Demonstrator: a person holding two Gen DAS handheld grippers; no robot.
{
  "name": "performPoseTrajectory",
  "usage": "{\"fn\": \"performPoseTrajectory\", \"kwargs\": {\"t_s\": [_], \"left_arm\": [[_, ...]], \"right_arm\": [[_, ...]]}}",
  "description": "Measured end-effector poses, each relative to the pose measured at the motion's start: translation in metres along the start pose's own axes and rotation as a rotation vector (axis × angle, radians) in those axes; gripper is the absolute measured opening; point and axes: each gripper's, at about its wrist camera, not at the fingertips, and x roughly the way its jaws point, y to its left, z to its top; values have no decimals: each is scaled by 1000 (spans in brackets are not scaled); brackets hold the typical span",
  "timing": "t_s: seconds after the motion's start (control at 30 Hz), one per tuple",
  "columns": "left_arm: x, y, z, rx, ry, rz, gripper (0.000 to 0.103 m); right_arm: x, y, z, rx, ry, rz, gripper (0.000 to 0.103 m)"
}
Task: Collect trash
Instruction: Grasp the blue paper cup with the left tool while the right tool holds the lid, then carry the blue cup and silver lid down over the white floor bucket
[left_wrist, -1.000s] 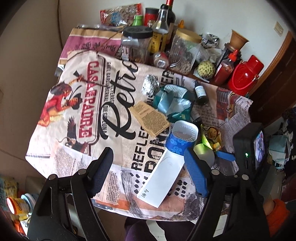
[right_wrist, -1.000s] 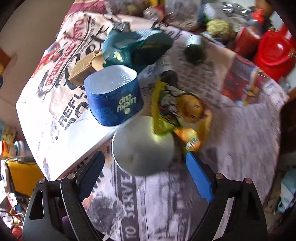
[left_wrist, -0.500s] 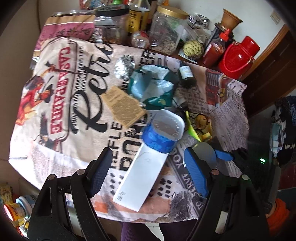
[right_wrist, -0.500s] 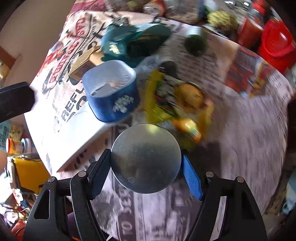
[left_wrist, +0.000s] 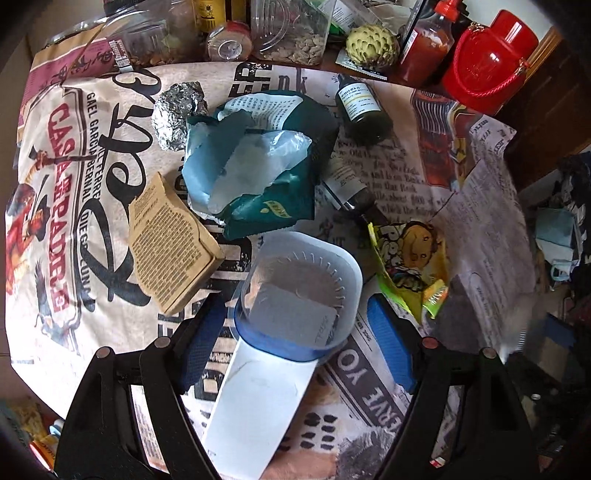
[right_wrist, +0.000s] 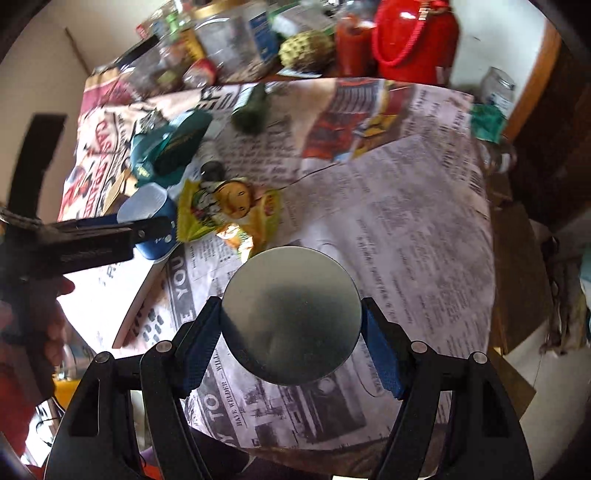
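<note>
My left gripper (left_wrist: 295, 332) is open with its fingers either side of a blue tub (left_wrist: 299, 291) that has a white rim and stands on a white card (left_wrist: 258, 398). My right gripper (right_wrist: 291, 328) is shut on a round grey metal can (right_wrist: 291, 314), held above the table. Other trash lies on the table: a foil ball (left_wrist: 179, 114), a teal bag (left_wrist: 258, 162), a brown paper packet (left_wrist: 170, 247), a yellow snack wrapper (left_wrist: 410, 266) and two small dark bottles (left_wrist: 362, 107). The left gripper also shows in the right wrist view (right_wrist: 110, 236) at the blue tub (right_wrist: 147, 214).
The table wears a printed newspaper-style cloth (left_wrist: 74, 184). Jars, sauce bottles, a custard apple (left_wrist: 373, 46) and a red container (left_wrist: 487, 62) crowd the back edge. The table's right edge (right_wrist: 491, 258) drops to a cluttered floor.
My right gripper closed on the grey can and lifted it back from the table. My left gripper moved forward so its fingers straddle the blue tub.
</note>
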Motion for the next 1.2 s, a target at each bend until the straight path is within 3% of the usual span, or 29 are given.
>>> {"fn": "performPoseTrajectory", "kwargs": {"t_s": [0.03, 0.07, 0.1, 0.27, 0.47, 0.73, 0.97, 1.2], "left_arm": [[2, 0, 0, -1, -5, 9, 77], [3, 0, -1, -1, -12, 6, 68], [4, 0, -1, 1, -16, -3, 67], [-15, 4, -12, 28, -56, -76, 67], [-63, 14, -41, 92, -142, -133, 66], [-117, 41, -78, 172, -245, -155, 66], [-171, 55, -104, 175, -337, -204, 66], [-227, 46, -142, 167, -443, -226, 66]], "right_arm": [[-2, 1, -1, 12, -7, -4, 71], [-4, 2, -1, 21, -13, -8, 71], [-6, 2, -2, 29, -20, -14, 71], [-19, 13, -10, 64, -58, -49, 71], [-39, 32, -22, 116, -130, -82, 71], [-81, 63, -44, 197, -264, -104, 71], [-119, 87, -67, 198, -353, -101, 71], [-154, 91, -93, 164, -426, -84, 71]]}}
